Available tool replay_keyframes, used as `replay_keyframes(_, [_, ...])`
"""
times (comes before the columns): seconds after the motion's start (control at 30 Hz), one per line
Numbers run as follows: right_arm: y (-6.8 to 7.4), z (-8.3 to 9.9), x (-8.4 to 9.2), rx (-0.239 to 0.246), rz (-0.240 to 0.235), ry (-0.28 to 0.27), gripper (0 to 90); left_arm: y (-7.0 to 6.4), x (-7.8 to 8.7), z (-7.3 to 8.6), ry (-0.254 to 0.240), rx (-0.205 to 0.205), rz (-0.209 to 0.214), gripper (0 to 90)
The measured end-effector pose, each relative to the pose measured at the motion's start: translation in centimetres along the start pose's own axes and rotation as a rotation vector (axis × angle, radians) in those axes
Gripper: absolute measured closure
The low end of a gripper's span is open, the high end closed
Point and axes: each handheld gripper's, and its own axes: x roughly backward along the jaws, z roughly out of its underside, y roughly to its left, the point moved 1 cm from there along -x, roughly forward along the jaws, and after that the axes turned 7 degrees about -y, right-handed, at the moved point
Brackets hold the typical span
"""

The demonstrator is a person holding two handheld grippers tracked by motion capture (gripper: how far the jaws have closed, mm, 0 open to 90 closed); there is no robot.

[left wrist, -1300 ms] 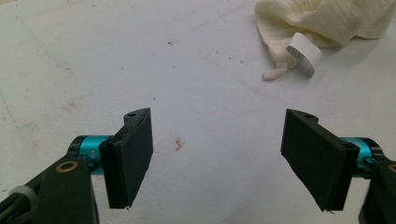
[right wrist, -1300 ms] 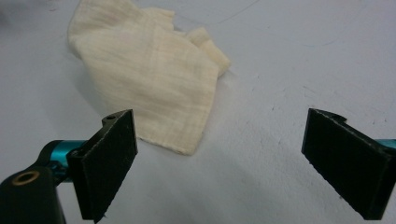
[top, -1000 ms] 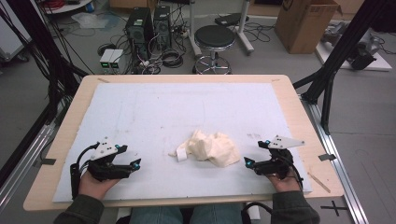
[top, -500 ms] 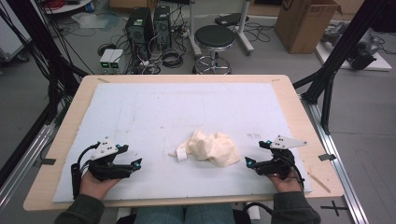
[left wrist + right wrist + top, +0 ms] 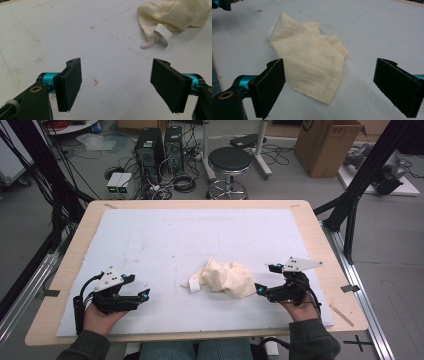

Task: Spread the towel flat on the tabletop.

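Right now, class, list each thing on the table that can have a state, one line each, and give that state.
Cream cloth: crumpled in a heap, lying on the white mat, held by neither claw.
White tag on the cloth: curled in a loop, resting on the mat.
Left claw: open, nothing between its jaws.
Right claw: open, the cloth's near corner lies between its jaws.

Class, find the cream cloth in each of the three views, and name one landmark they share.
High view: cloth at centre, toward the near edge.
Left gripper view: top right corner.
Right gripper view: centre, just beyond the jaws.
Shared landmark: the white mat beneath it.
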Motion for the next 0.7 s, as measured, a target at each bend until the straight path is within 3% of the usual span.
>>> replay_keyframes(0.33, [1.9,-3.1,-3.5,0.040,-0.108,0.033,16.9,0.3,0.1,-0.1,-0.010,0.002,-0.011,25.7])
replay_keyframes(0.53, [2.6,-3.4,-6.1,0.043,-0.145,0.084,20.5,0.3,0.0,-0.1,-0.003,-0.004,-0.014,25.6])
replay_keyframes(0.67, [2.9,-3.1,-8.2,0.011,-0.194,0.120,24.0,0.3,0.2,0.0,0.000,0.000,-0.021,25.7])
replay_keyframes(0.7, [3.2,-2.9,-9.2,0.010,-0.203,0.151,25.1,0.3,0.2,0.0,0.000,-0.001,-0.020,25.7])
